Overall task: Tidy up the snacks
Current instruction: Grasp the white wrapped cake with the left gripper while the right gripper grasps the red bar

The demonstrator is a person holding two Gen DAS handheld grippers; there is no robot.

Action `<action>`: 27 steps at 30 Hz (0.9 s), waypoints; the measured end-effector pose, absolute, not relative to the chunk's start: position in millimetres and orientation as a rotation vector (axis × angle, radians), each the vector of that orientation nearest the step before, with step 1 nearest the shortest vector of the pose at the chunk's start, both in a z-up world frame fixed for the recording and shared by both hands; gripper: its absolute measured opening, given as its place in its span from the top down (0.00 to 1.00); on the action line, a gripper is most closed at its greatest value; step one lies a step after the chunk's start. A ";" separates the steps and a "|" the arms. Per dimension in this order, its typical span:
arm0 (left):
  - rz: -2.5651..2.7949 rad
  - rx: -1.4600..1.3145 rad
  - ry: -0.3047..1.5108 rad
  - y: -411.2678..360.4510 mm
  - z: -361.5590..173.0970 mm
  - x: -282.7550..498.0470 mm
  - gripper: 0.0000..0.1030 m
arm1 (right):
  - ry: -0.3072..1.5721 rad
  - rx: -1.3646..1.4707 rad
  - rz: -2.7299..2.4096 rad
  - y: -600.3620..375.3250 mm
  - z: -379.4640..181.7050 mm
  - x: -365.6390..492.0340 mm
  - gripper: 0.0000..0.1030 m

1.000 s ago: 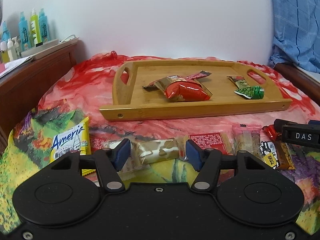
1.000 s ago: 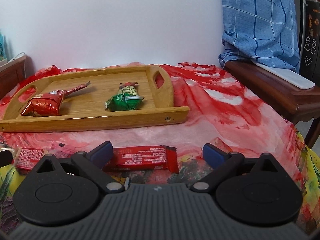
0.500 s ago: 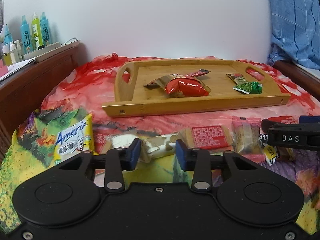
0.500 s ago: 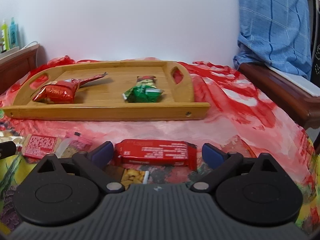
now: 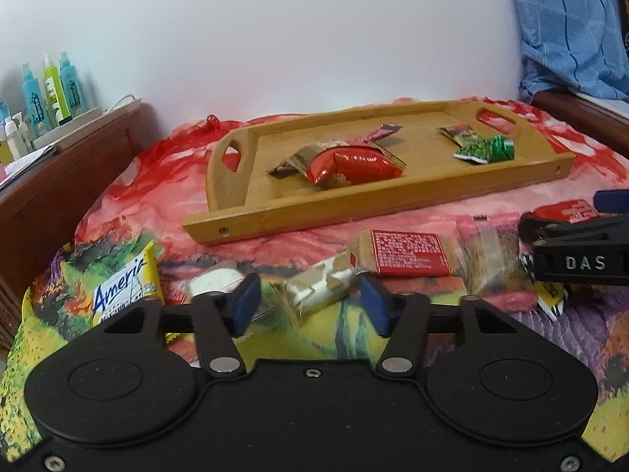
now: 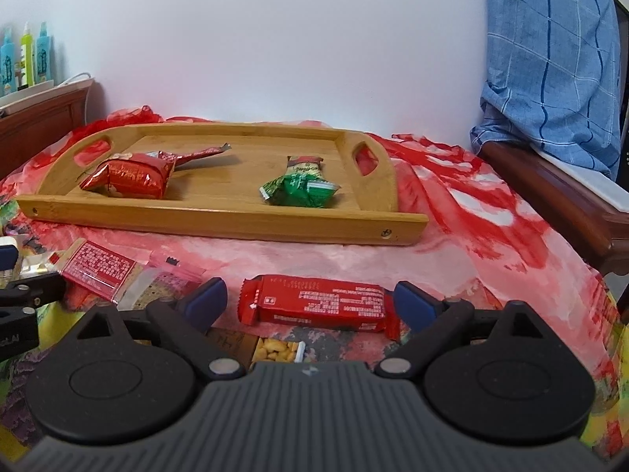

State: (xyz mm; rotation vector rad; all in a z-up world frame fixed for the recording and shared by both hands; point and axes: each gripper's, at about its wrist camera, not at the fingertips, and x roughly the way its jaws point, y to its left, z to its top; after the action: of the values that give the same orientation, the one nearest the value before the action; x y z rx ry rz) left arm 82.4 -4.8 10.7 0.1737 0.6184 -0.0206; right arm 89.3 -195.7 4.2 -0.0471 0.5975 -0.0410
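We have the left gripper (image 5: 310, 305) opening around the tan-and-white bar (image 5: 314, 289), pads clear, its long axis skewed across the gap; right gripper (image 6: 310, 303) unclenched.

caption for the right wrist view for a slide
Open right tongs frame a red bar on the cloth, short of the tray holding two snack packs.
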 end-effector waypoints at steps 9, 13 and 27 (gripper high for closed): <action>-0.077 0.169 0.620 -5.0 6.2 99.5 0.40 | 0.598 -0.016 -0.111 -203.7 1.0 94.7 0.05; -0.114 0.108 0.654 -2.8 10.7 98.0 0.69 | 0.623 0.041 -0.098 -206.4 -2.7 98.6 0.05; -0.072 0.075 0.666 0.9 27.5 84.6 0.80 | 0.583 0.125 -0.065 -211.1 7.1 93.9 0.34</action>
State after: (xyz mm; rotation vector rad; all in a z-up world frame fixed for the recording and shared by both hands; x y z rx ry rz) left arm 84.6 0.9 27.5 0.0752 0.6659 -0.0724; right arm 93.9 -211.1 7.1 0.1254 0.5828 -0.0653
